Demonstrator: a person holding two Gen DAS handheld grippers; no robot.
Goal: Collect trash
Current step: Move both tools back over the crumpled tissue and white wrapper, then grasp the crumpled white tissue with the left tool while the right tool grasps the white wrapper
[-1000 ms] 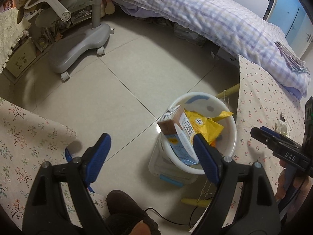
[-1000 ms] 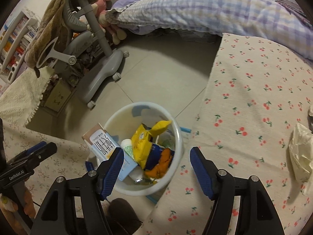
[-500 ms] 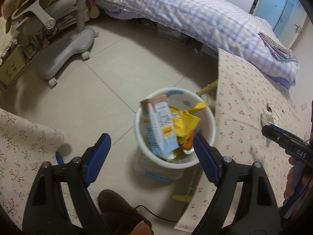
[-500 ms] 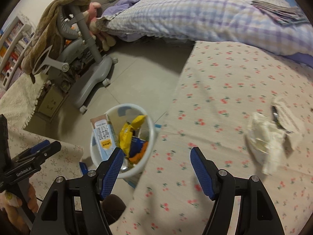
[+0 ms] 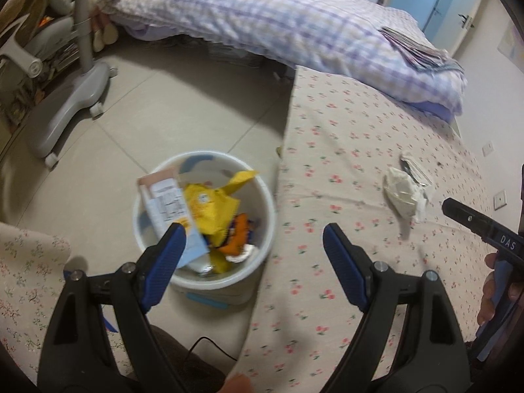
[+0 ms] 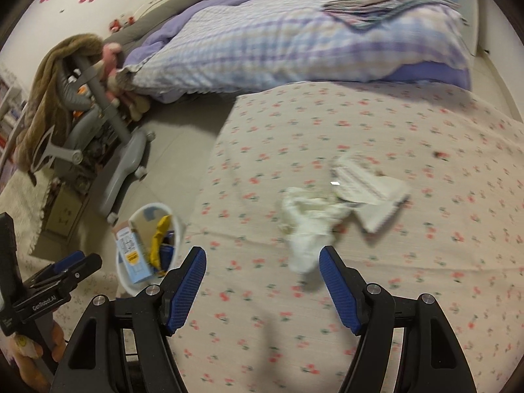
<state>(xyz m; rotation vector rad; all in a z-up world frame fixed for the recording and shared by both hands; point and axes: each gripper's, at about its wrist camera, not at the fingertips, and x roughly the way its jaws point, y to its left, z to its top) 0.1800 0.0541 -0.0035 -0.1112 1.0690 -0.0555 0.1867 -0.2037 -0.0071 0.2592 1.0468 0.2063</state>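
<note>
A white trash bin [image 5: 262, 193] [image 6: 178, 229] stands on the floor beside the flowered table, holding a carton [image 5: 167, 206], a yellow wrapper [image 5: 209, 206] and other rubbish. On the table lie a crumpled white tissue [image 6: 308, 226] [image 5: 404, 193] and a flat white wrapper [image 6: 366, 193] [image 5: 414, 167] just behind it. My left gripper [image 5: 253, 240] hangs open and empty above the bin's right rim and the table edge. My right gripper [image 6: 262, 262] is open and empty over the table, its right finger just in front of the tissue.
The flowered tablecloth [image 6: 409, 124] [image 5: 344, 137] covers the table at the right. A bed with a checked quilt [image 5: 278, 16] [image 6: 294, 39] lies beyond. A grey chair base [image 5: 68, 104] [image 6: 127, 163] stands on the tiled floor at the left. A second flowered cloth [image 5: 23, 271] is at lower left.
Both views have swung right, from over the bin toward the table. The tissue and wrapper have come into the middle of the right wrist view. Both grippers stayed open.
</note>
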